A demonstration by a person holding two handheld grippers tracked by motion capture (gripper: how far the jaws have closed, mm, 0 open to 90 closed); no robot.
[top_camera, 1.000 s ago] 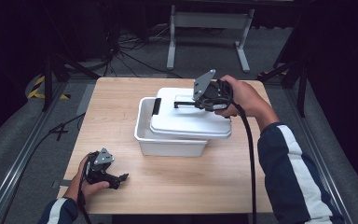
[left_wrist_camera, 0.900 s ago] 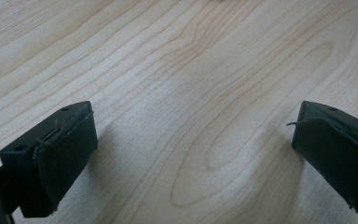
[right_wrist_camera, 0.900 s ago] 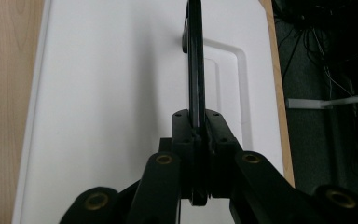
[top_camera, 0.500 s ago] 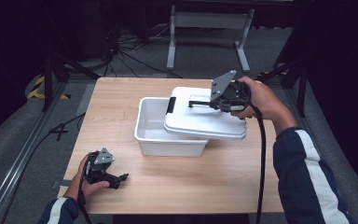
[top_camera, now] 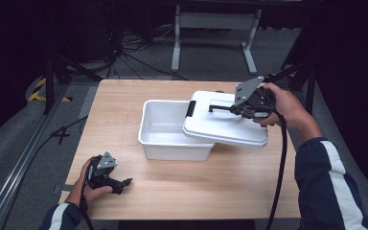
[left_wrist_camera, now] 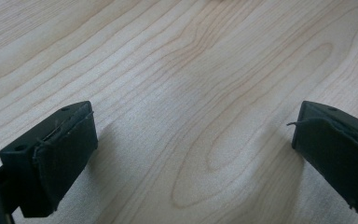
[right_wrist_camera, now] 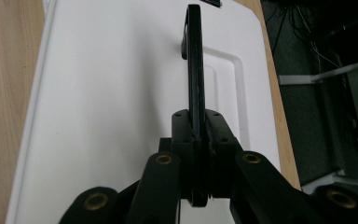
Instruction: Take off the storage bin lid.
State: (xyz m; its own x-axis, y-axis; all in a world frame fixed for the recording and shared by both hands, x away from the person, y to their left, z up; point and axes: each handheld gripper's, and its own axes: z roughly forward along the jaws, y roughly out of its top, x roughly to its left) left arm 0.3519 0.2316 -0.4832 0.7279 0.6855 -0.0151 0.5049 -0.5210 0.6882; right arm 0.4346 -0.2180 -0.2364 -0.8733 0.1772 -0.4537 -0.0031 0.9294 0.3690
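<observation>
A white plastic bin [top_camera: 172, 152] stands mid-table, its left part uncovered and bare inside. Its white lid [top_camera: 225, 127] hangs tilted over the bin's right side, jutting past the right rim. My right gripper [top_camera: 237, 109] is shut on the lid's black handle [top_camera: 219, 107]. In the right gripper view the jaws [right_wrist_camera: 196, 126] pinch that upright black handle [right_wrist_camera: 193, 56] above the lid [right_wrist_camera: 112, 93]. My left gripper [top_camera: 124, 182] rests at the table's front left, away from the bin. Its jaws [left_wrist_camera: 191, 149] stand open over bare wood.
The wooden table [top_camera: 196, 191] has free room in front of the bin and at its left. Its right edge [top_camera: 294, 158] lies close under the lid. Beyond the far edge are a grey metal stand [top_camera: 215, 21] and cables on a dark floor.
My right gripper has carried the lid to the right, off the bin, uncovering most of its inside. The left gripper has stayed where it was.
</observation>
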